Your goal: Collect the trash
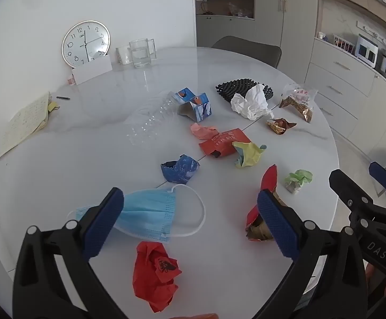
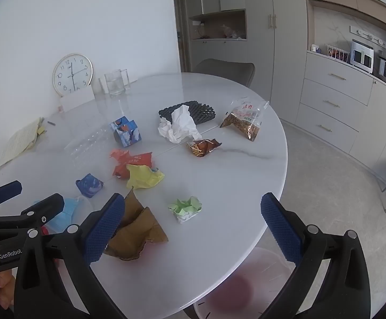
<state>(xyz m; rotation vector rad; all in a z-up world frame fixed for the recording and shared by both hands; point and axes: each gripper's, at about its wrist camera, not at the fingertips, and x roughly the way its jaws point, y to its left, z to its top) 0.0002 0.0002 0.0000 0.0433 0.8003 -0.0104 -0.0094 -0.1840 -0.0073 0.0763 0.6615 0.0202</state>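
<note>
A: Left gripper (image 1: 190, 222) — fingers spread wide, holding nothing; crumpled red paper (image 1: 155, 273) lies bottom centre, just below the gap.

B: Right gripper (image 2: 193, 226), equally wide — green wad (image 2: 186, 207) sits mid-frame, between its fingers.

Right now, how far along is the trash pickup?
Nothing looks collected yet. Both the left gripper and right gripper are open and hold nothing. Left on the table: the blue mask, red crumpled paper, green wad, brown wrapper, white tissue and more. A translucent bin shows below the table edge.
</note>
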